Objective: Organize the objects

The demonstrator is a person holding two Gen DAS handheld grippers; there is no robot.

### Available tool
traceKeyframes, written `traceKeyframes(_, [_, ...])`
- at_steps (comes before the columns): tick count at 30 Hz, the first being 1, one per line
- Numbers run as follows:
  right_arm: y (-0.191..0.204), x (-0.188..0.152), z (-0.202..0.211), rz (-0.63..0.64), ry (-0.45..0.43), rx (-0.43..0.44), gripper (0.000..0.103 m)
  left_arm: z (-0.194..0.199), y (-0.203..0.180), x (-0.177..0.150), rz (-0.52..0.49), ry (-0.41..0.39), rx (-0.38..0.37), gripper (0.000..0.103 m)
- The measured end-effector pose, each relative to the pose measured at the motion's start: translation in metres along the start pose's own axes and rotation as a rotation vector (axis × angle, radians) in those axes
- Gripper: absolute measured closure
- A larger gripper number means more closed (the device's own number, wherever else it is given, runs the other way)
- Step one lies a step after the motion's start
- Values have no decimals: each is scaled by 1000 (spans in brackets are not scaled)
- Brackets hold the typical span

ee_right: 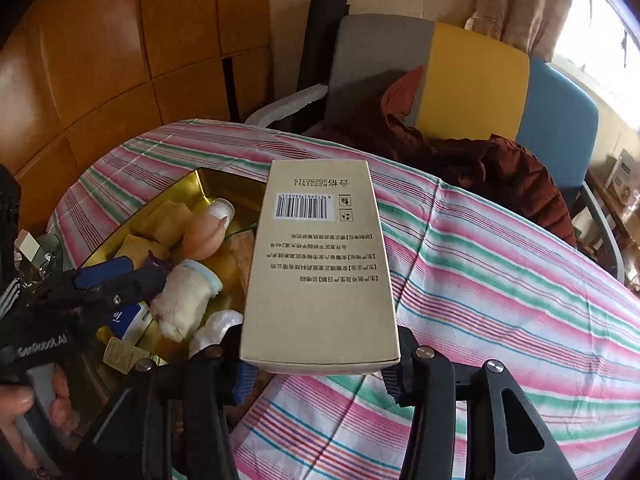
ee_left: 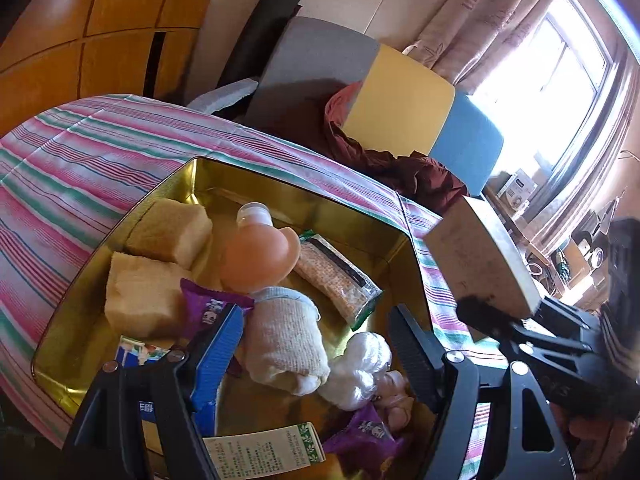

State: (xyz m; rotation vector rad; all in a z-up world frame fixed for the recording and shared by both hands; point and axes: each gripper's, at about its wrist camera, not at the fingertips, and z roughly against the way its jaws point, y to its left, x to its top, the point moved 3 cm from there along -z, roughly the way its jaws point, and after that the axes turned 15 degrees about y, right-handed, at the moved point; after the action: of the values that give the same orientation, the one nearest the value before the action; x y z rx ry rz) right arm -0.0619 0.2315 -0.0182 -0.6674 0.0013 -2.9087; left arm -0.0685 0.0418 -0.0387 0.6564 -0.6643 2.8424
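Setting: striped cloth [ee_right: 500,280] over the bench, a colour-block chair behind it, bright window at the far right.
Right tool [ee_right: 316,364]: clenched on the near end of a beige carton [ee_right: 320,264], barcode face up, held off the cloth.
Carton's place: over the inner edge of the gold tin [ee_left: 176,176], partly above open cloth.
Left tool [ee_left: 316,340]: released, jaws wide, poised over the tin's contents with nothing between the pads.
Tin: crowded with sponge blocks [ee_left: 140,300], a peach bottle [ee_left: 256,260], a rolled cloth [ee_left: 286,340] and packets.
Step, as I read it: carton in transit.
Next move: pick a free spot and lower it flat.
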Motion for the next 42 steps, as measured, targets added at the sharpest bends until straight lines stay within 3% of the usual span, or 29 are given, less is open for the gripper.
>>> traceKeyframes(12, [15,59,-64,186,213,-72,52,6,12,0,29,-5,-8,27])
traceKeyframes(15, [14,65,-73,222,215,-69,51,5,10,-2,25,1,-12,27])
traceKeyframes(16, [14,66,-73,237,207,-54,49,4,9,-3,21,4,-13,27])
traceKeyframes(18, [15,66,-70,254,198,-73,30,3,9,-4,17,7,-13,27])
traceKeyframes(20, [14,64,-62,253,171,-95,29,2,9,-4,18,8,-15,27])
traceKeyframes(25, [8,55,-46,192,156,-62,36,-1,10,-5,31,15,-15,27])
traceKeyframes(28, [9,51,-49,176,165,-34,51,-2,10,-6,33,17,-17,27])
traceKeyframes(37, [18,48,-74,110,235,38,51,7,8,-8,13,-2,-5,27])
traceKeyframes(42, [11,43,-47,50,140,73,49,11,15,-11,20,-10,16,27])
